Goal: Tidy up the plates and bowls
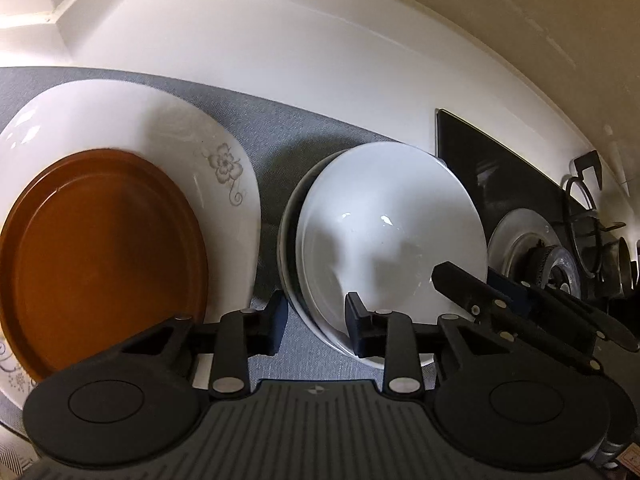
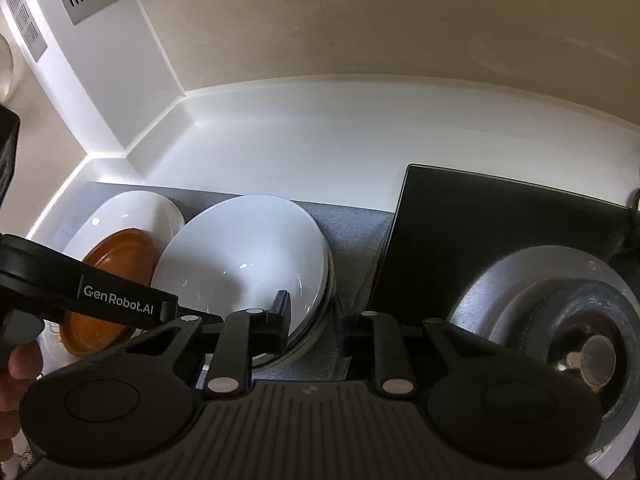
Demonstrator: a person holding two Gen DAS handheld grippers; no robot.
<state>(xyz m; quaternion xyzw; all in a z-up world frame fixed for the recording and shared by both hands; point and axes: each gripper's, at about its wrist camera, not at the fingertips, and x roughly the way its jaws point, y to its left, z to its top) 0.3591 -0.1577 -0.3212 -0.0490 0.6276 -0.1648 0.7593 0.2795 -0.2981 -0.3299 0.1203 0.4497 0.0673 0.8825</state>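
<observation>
You've got a white countertop [image 2: 280,136] running along the wall, with a grey mat [image 1: 256,128] laid flat on it. On the mat sits a white floral plate [image 1: 168,136] carrying an orange plate [image 1: 100,248], and just beside that a stack of white bowls [image 1: 384,216], apart from the plates. Right of the mat, a black glass cooktop [image 2: 480,232] sits on the counter, with its burner [image 2: 580,320].
</observation>
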